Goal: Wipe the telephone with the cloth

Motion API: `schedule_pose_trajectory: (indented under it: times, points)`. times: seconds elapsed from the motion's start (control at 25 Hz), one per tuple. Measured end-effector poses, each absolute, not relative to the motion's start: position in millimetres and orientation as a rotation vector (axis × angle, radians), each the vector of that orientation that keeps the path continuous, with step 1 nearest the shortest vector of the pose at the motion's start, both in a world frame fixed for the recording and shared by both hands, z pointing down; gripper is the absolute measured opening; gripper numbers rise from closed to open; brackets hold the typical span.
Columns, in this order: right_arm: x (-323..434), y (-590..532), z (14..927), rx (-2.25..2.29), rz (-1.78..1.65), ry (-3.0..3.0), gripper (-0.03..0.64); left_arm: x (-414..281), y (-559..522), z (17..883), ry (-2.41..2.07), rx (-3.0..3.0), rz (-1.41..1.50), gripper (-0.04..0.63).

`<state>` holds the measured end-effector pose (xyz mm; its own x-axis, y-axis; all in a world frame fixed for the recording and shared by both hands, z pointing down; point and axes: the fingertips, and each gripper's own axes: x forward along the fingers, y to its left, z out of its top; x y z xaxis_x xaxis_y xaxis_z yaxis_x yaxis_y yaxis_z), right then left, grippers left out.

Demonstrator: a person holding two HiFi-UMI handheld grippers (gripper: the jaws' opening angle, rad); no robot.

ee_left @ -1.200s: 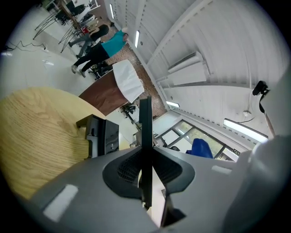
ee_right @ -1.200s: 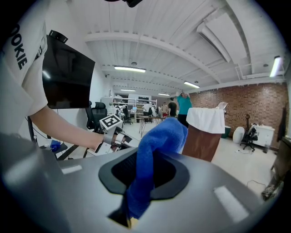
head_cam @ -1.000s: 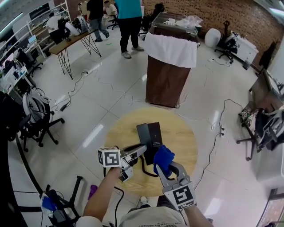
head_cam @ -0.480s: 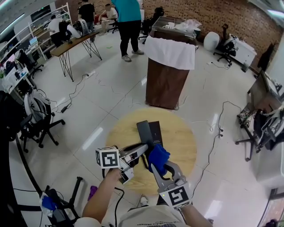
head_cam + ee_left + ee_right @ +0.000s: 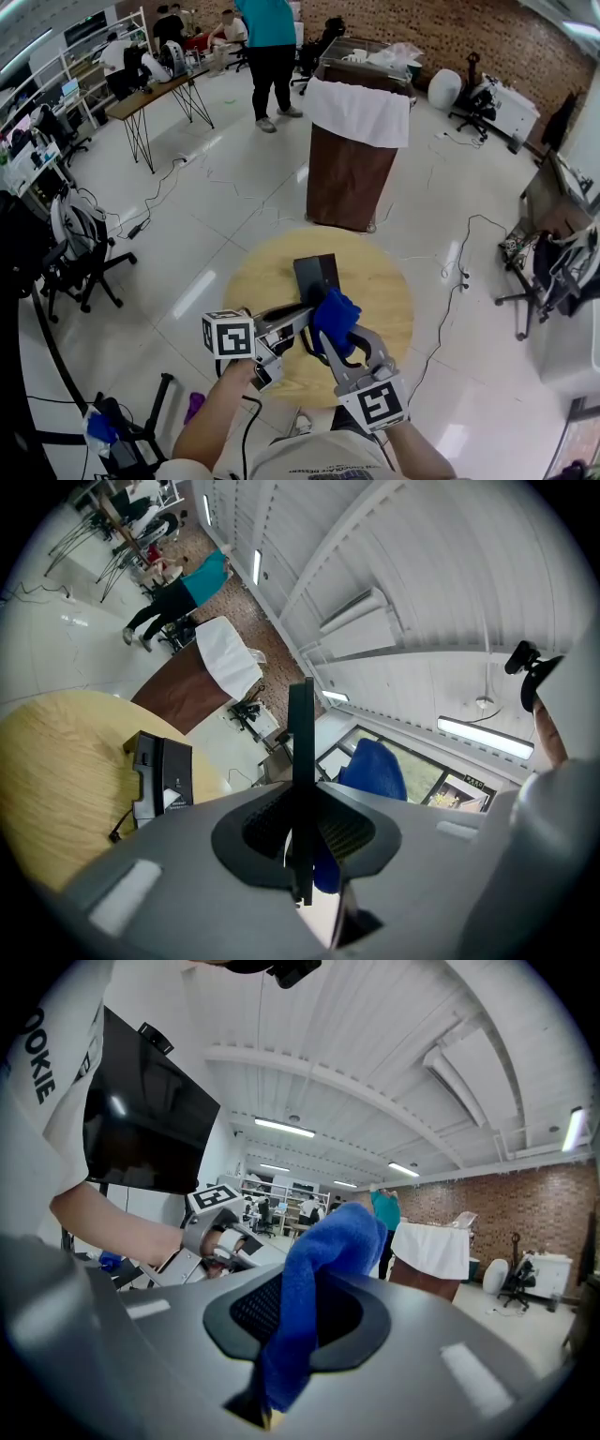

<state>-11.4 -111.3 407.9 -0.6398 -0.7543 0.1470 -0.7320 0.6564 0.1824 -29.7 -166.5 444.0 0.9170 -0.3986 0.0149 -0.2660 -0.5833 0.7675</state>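
Observation:
A round wooden table (image 5: 384, 291) carries the black telephone base (image 5: 159, 775). My left gripper (image 5: 302, 319) is shut on the black handset (image 5: 300, 761), which stands edge-on between the jaws, lifted off the base. In the head view handset and base merge into one dark shape (image 5: 317, 274), with a black cord (image 5: 309, 361) hanging below. My right gripper (image 5: 336, 345) is shut on a blue cloth (image 5: 336, 317), bunched over its jaws (image 5: 319, 1279). The cloth (image 5: 375, 771) sits just right of the handset; I cannot tell whether they touch.
A brown lectern draped in white (image 5: 356, 141) stands beyond the table. A person in a teal top (image 5: 272, 37) stands farther back. A trestle desk (image 5: 155, 89) and office chairs (image 5: 80, 244) are at the left. Cables (image 5: 459, 272) run over the white floor.
Both grippers have risen a little. The blue cloth has moved up and left, closer to the handset. The grips on the handset and the cloth are unchanged.

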Motion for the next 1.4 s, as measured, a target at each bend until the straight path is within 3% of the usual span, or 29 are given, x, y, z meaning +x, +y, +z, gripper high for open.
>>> schedule_pose_trajectory:
  times: [1.4]
  points:
    - [-5.2,-155.1,316.8,1.243,-0.534,-2.656,0.063,6.2,-127.4,430.6,-0.429,2.330,-0.078,0.060]
